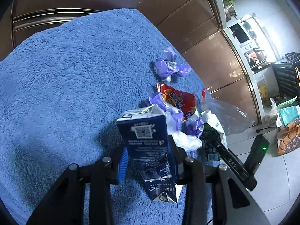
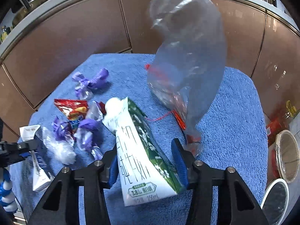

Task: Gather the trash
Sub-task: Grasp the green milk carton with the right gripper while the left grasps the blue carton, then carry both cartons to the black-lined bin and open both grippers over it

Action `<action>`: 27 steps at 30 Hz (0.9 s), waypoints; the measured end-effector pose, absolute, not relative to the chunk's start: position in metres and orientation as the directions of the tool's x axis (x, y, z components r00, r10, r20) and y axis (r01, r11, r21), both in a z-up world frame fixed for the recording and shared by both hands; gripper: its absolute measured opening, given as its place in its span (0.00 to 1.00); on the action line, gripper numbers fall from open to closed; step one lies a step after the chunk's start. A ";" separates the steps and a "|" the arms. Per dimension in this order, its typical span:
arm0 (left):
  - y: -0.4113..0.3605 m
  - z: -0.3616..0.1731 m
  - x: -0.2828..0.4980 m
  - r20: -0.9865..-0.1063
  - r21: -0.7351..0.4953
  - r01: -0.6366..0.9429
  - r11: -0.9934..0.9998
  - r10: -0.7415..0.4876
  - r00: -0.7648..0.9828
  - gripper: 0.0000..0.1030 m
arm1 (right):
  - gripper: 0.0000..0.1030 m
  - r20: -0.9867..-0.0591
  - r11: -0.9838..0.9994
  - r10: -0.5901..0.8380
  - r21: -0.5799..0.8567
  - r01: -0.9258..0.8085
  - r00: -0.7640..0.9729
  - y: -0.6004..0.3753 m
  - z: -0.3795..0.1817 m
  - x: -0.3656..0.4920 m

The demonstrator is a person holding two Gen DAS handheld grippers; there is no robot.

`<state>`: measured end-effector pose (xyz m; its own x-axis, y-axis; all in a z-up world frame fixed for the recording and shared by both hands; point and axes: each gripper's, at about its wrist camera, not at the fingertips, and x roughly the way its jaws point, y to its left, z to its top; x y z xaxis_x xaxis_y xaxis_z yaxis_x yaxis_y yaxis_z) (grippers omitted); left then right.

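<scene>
The green milk pouch [image 2: 142, 150], printed "3.8" and "250mL", sits clamped between the right gripper [image 2: 148, 161] fingers. The left gripper [image 1: 150, 159] pinches a dark blue carton [image 1: 150, 146] bearing Olympic rings, above the blue towel [image 1: 65, 84].

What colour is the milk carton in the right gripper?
White and green carton, clearest in the right wrist view.

Plain blue towel [image 1: 65, 75]; dark blue and white carton [image 1: 148, 144]; green and white carton [image 2: 142, 150]; purple wrappers [image 2: 90, 82]; red packet [image 1: 178, 99].
</scene>
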<state>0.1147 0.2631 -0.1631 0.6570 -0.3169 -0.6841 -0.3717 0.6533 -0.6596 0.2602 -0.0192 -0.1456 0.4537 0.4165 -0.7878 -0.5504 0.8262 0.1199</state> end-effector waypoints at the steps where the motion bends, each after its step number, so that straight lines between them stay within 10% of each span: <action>1: 0.264 -0.164 0.113 -0.682 -0.663 -0.371 0.650 -0.320 0.658 0.34 | 0.42 -0.790 0.826 0.413 0.117 -0.551 0.452 -0.018 -0.148 0.261; 27: 0.222 -0.089 0.078 -0.563 -0.701 -0.151 0.697 -0.410 0.718 0.32 | 0.37 -0.600 0.803 0.584 0.328 -0.498 0.547 -0.100 -0.080 0.192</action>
<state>0.0778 0.2218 -0.0893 0.7176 -0.4102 -0.5629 -0.1512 0.6971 -0.7008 0.1923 -0.1001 -0.0804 0.5472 0.5841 -0.5995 -0.4977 0.8029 0.3279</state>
